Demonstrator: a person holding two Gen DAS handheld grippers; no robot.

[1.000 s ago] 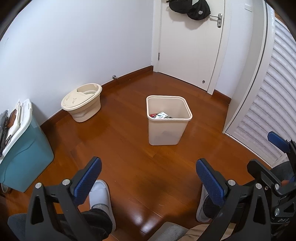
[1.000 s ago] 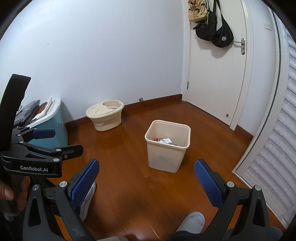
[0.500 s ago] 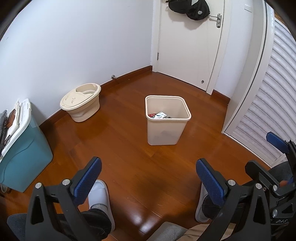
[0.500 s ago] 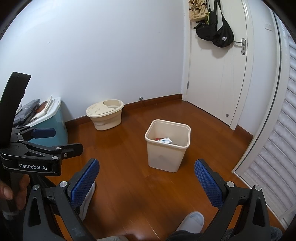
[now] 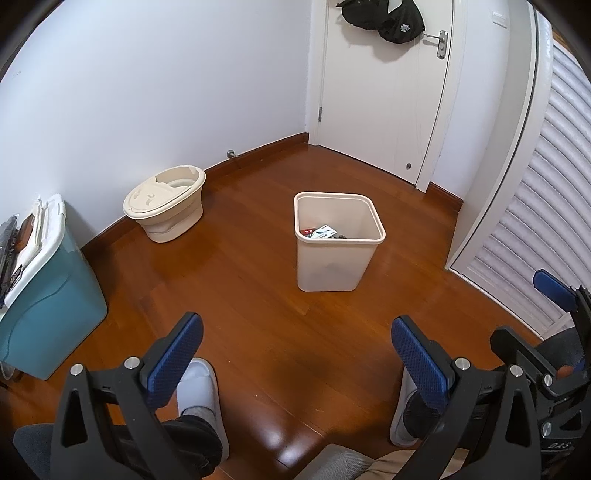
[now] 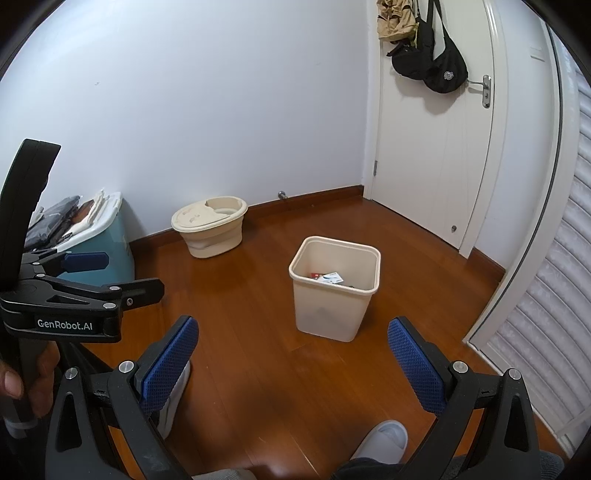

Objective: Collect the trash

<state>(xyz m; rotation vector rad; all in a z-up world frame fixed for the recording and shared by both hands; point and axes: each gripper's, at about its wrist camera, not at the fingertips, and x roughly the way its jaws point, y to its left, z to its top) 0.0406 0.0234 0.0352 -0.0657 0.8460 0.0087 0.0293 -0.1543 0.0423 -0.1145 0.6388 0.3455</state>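
Scanning the left wrist view from its left edge, I see a teal storage bin (image 5: 44, 295) at mid-left, then a beige lidded tub (image 5: 166, 203) against the wall, then the cream waste bin (image 5: 338, 240) just right of centre, and a white door (image 5: 388, 92) at upper right. My left gripper (image 5: 295, 354) fills the bottom of the frame with its blue pads spread wide and nothing between them.

The waste bin stands upright on the wooden floor (image 5: 258, 314), straight ahead of both grippers and well apart from them, its open mouth facing up. A few bits of trash (image 5: 321, 233) already lie inside; I see none loose on the floor. Neither gripper looks clearly nearer, so I would judge either could lead.

In the right wrist view, the right gripper (image 6: 291, 358) is likewise wide apart and empty, with the bin slightly right of centre. This view alone shows the left gripper from the side at mid-left, and a tan garment (image 6: 397, 18) hung beside the black bag (image 6: 432, 70) at the top. The left view alone shows the right gripper's tip at its lower right edge.
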